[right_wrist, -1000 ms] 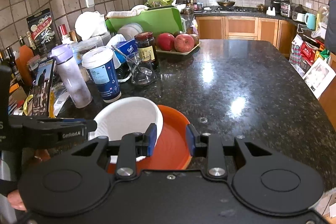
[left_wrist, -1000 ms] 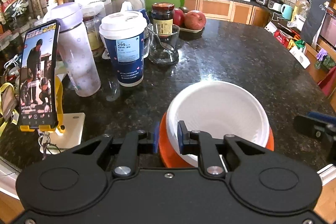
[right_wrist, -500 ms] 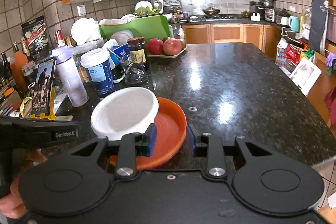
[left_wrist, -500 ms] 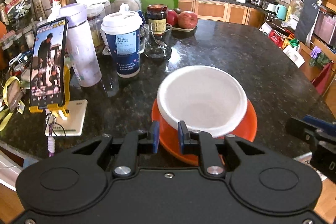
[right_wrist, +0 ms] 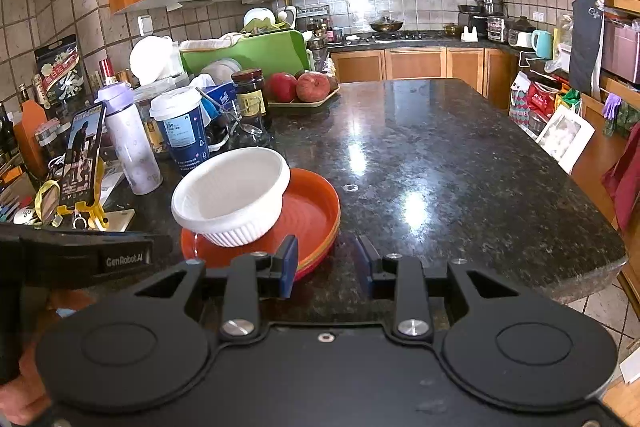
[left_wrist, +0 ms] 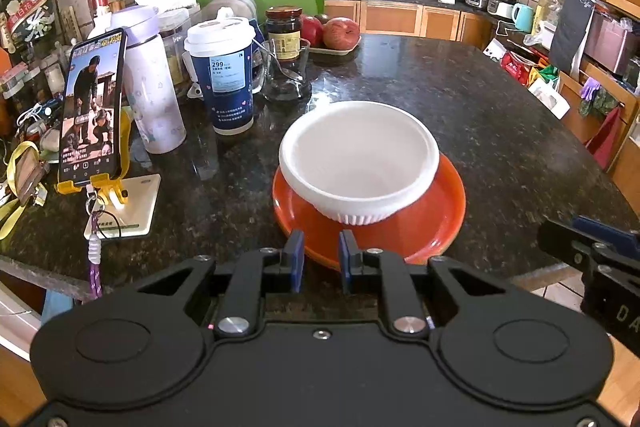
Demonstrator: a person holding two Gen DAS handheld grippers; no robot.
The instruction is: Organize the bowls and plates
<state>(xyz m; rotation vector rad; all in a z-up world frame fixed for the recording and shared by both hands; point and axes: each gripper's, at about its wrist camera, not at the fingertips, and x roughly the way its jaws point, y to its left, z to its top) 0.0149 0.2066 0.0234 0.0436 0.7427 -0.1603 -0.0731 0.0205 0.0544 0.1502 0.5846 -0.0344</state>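
**Bowl and plate wait at the counter's near edge**

While a white bowl sits in an orange plate close to the near edge of the dark stone counter, both handheld grippers hang just short of the stack with nothing between their pads. From the right wrist camera the bowl is seen to lean, its base resting on the plate's left part and its rim tipped toward the cluttered left end of the counter; the plate's edge shows layered colours there, so it may be more than one plate, though that cannot be told for certain.

The left gripper points straight at the plate's near rim, its blue pads set narrowly apart and empty, the rim lying just beyond them. The right gripper stands a little wider, also empty, with its left pad at the plate's right-hand rim and bare counter between the fingers. In the left view the stack lies dead ahead and slightly right; in the right view it lies ahead and to the left. By that reading the left gripper is the better lined up for the bowl, the right for the plate's edge.

Beyond the stack stand a paper cup, a lilac bottle and a phone on a yellow stand, all near the counter's left side.
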